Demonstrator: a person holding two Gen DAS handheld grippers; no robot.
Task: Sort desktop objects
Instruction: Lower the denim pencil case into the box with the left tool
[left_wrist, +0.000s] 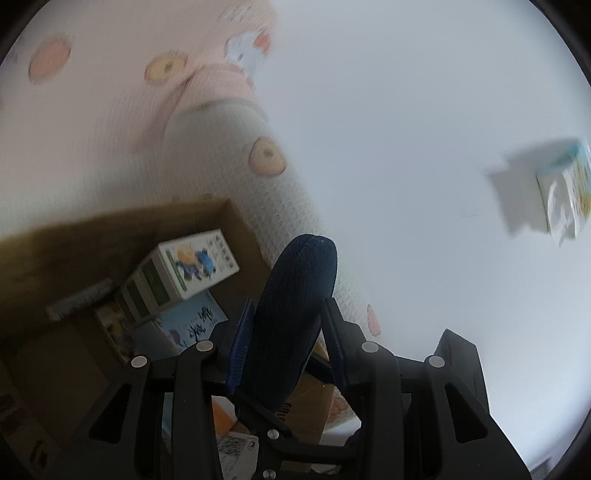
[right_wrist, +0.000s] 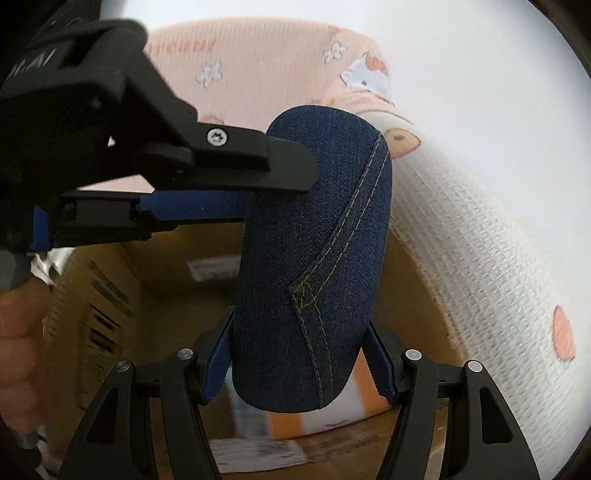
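Together, two tools, left tool (left_wrist: 284, 332) and right tool (right_wrist: 299, 363), clamp one denim case (right_wrist: 314, 258).

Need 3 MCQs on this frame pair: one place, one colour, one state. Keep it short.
1. Where does the white box with the cartoon print lie?
A. inside the brown cardboard box
B. on the patterned cloth
C. between the left gripper's fingers

2. What colour is the stitching on the denim case?
A. white
B. yellow-orange
C. red

3. How is the denim case held?
A. by the left gripper alone
B. by neither gripper
C. by both the left gripper and the right gripper

Answers:
1 A: it rests among other items within the carton's walls.
2 B: the seam lines show yellow-orange on dark blue.
3 C: each wrist view shows its own pads against the case, and the right view shows the other gripper clamped on too.
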